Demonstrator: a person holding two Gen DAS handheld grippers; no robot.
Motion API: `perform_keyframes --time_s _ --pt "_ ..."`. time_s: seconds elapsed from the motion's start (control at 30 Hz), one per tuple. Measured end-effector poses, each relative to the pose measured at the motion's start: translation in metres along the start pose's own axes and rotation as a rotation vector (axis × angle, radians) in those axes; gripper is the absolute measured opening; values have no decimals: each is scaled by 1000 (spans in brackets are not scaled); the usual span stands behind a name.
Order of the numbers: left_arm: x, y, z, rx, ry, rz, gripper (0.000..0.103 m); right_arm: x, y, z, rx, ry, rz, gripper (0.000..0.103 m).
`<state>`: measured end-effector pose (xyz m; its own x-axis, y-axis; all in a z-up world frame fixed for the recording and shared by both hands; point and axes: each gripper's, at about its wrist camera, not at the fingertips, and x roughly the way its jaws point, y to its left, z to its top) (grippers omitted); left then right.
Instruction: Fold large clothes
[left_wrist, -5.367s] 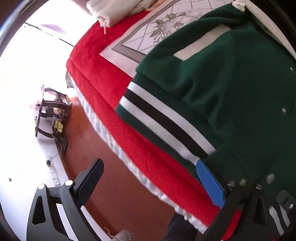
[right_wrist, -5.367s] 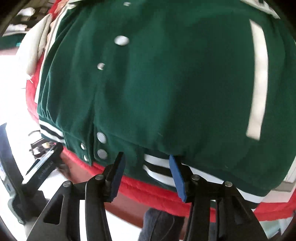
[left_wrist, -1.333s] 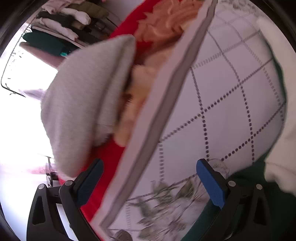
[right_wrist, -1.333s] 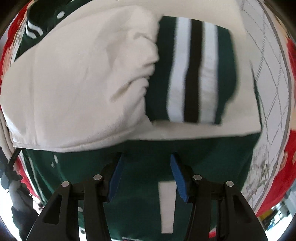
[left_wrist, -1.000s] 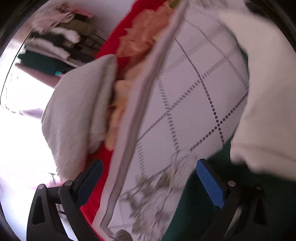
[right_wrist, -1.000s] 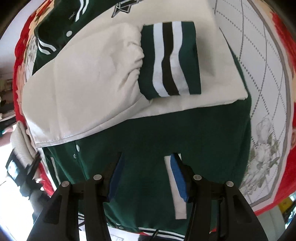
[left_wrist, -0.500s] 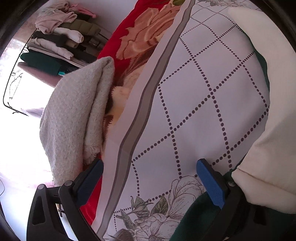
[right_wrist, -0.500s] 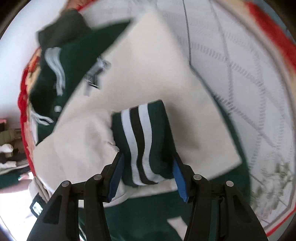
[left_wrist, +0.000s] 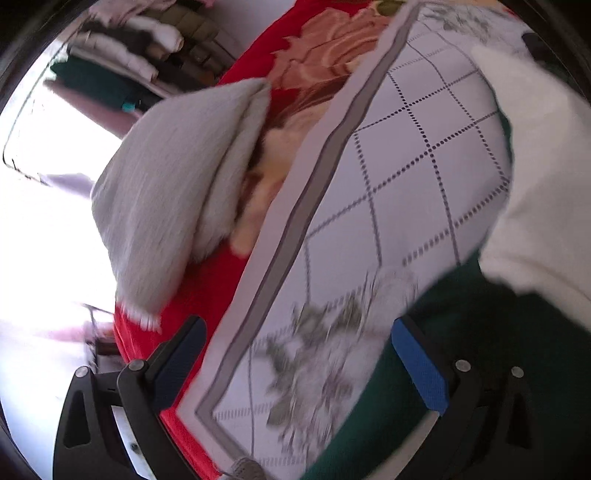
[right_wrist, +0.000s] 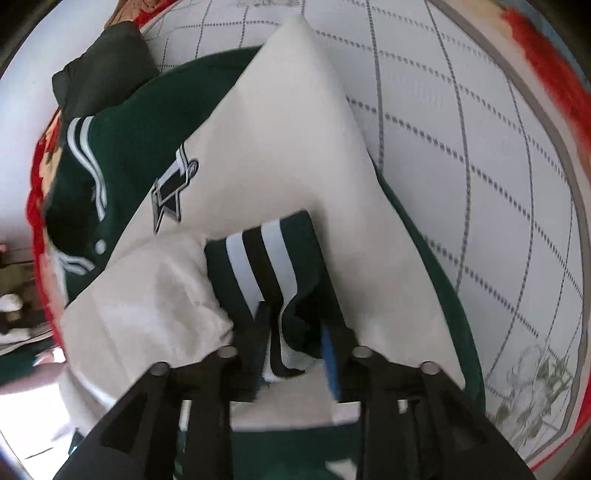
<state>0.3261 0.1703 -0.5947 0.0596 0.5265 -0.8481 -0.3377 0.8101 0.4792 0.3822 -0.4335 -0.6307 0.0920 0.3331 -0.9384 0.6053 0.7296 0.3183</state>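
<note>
On the bed, the right tool (right_wrist: 295, 341) has just closed onto the green-and-white striped knit cuff (right_wrist: 273, 269); sleeve fold can proceed. Left tool (left_wrist: 295, 369) gapes wide, empty.

A home bedroom — quilted bedspread (left_wrist: 424, 155), hanging clothes (left_wrist: 122, 70) behind.

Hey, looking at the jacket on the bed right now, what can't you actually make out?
- Right wrist view: the striped cuff's end, hidden between the right claw's fingers.
- Right wrist view: the jacket's hem, cut off by the lower edge.
- Left wrist view: the flower print on the bedspread, blurred by motion.
- Left wrist view: the clothes at upper left, too blurred to tell apart.
</note>
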Motion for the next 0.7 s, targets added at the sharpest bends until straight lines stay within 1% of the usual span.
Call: perform_keyframes --time_s 0.03,0.1,0.13,0.2,0.23,0.3,0.33,0.4,0.43,0.47,0.5,0.53,0.57,0.63,0.7 --pt "-10 6 -9 -8 -2 1 103 -9 -6 -5 -8 12 21 38" --pt "-27 6 -21 7 -19 -5 103 -22 -19 -19 -32 55 32 46" --pt "-41 4 -30 21 -38 -5 103 -31 -28 -32 -50 100 26 47" --pt "-62 -2 -43 42 -65 -15 103 -41 -43 -55 -92 157 25 48" --pt "-76 -8 -52 59 -79 -23 103 -46 -52 -72 -135 199 7 48" --pt "-103 -20 -69 86 -115 -32 103 -47 -75 -112 -224 300 -99 48" --pt "-120 -28 -81 103 -132 -27 103 -45 -85 -127 -248 339 -138 48" --pt "-140 -40 -97 121 -148 -21 103 -39 -111 -154 -256 402 -155 48" --pt "-152 -46 -108 120 -154 -14 103 -31 -132 -172 -246 455 -159 48" --pt "-162 -53 -120 118 -149 -11 103 -22 -148 -185 -240 492 -160 48" --pt "-170 -61 -131 120 -138 -4 103 -16 -157 -192 -246 510 -159 48" --pt "-175 -69 -143 123 -124 8 103 -6 -174 -204 -256 536 -181 48" --pt "-180 -75 -153 128 -110 21 103 -2 -183 -210 -258 545 -175 48" --pt "-193 -85 -172 131 -88 46 103 2 -196 -214 -280 543 -144 46" --pt "-207 -91 -193 136 -75 79 103 -5 -196 -210 -313 577 -137 47"
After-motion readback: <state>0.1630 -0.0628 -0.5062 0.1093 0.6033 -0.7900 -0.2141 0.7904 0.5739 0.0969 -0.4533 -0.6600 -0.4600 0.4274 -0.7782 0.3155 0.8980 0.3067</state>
